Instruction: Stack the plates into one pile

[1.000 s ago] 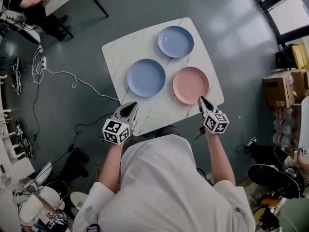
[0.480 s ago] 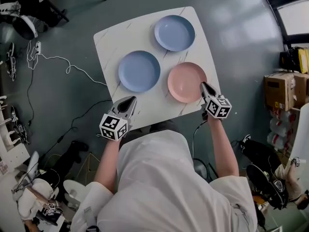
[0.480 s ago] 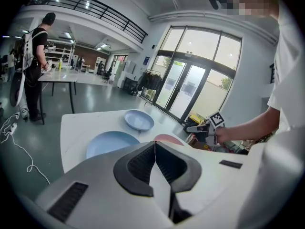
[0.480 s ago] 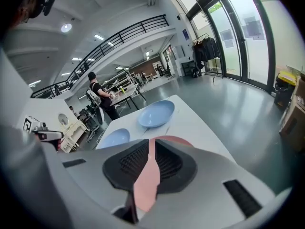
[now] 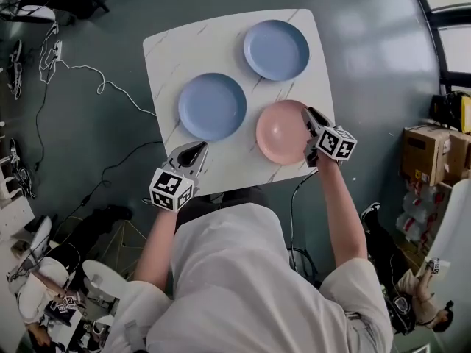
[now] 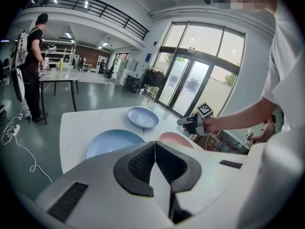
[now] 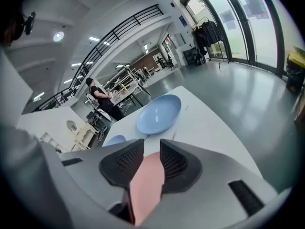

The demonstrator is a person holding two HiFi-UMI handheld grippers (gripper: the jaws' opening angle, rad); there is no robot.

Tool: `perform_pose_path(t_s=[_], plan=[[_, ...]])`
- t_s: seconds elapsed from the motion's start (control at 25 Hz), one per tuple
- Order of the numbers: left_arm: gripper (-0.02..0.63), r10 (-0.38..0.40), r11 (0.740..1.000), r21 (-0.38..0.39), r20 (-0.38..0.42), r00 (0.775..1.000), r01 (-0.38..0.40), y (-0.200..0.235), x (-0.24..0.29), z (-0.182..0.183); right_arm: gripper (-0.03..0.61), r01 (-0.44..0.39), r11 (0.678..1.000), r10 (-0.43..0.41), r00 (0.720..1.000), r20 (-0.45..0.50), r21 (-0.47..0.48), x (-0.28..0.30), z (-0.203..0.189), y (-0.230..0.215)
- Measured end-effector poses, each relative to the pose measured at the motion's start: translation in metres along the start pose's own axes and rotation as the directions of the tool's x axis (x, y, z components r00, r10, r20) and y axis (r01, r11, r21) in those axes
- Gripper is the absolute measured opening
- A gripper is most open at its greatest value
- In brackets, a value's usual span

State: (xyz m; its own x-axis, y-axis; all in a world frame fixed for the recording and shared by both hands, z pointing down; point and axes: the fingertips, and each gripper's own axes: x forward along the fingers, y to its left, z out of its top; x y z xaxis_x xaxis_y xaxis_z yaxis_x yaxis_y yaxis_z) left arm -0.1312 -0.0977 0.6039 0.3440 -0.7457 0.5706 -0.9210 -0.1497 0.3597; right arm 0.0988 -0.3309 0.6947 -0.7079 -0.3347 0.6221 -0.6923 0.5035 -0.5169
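Head view: a square white worktop (image 5: 176, 50) with faint grey marble veining carries three round, shallow, matte plates, none touching another. The far blue plate (image 5: 276, 50) lies at the worktop's upper right. The near blue plate (image 5: 212, 107) sits left of centre, and the pink plate (image 5: 278, 134) lies at the lower right, close to the edge.

The right claw (image 5: 310, 115) comes in from the lower right on an almost straight arm. It is tilted downward and overlaps the pink plate's right rim; contact cannot be told from above. The left claw (image 5: 199, 148) hangs over the worktop's lower left edge on a bent arm, apart from every plate.

Only the right gripper view shows that claw's ribbed black pads (image 7: 174, 162) standing apart. They have just been opening, and the smooth pink surface shows through the gap, unclamped. The left gripper view shows its own pads pressed together along one line with nothing between them. Across the plates it also shows the right claw from the side, tall glazed doors (image 6: 190, 85) behind, and a person (image 6: 32, 66) standing at another table at the upper left.
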Motion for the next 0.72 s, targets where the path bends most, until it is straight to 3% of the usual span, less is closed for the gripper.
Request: perform_pose_path(t_s=[0.28,0.48,0.72], plan=[[0.014,0.006,1.000,-0.016,-0.004,1.000,-0.006,0.002,0.009,-0.007,0.128,-0.026,0.992,0.036,0.996,-0.086,0.122,0.065,0.024,-0.018],[0.014,0.017,0.999,-0.033,0.005,1.000,-0.016,0.009,0.019,-0.003,0.153,-0.020,0.936,0.071,0.988,-0.134,0.353,0.104,0.030,-0.041],[0.014,0.034,0.998,-0.052,0.023,0.999,-0.033,0.016,0.023,0.003,0.168,0.041,0.916,0.038,0.982,-0.187,0.399,0.129,0.030,-0.058]])
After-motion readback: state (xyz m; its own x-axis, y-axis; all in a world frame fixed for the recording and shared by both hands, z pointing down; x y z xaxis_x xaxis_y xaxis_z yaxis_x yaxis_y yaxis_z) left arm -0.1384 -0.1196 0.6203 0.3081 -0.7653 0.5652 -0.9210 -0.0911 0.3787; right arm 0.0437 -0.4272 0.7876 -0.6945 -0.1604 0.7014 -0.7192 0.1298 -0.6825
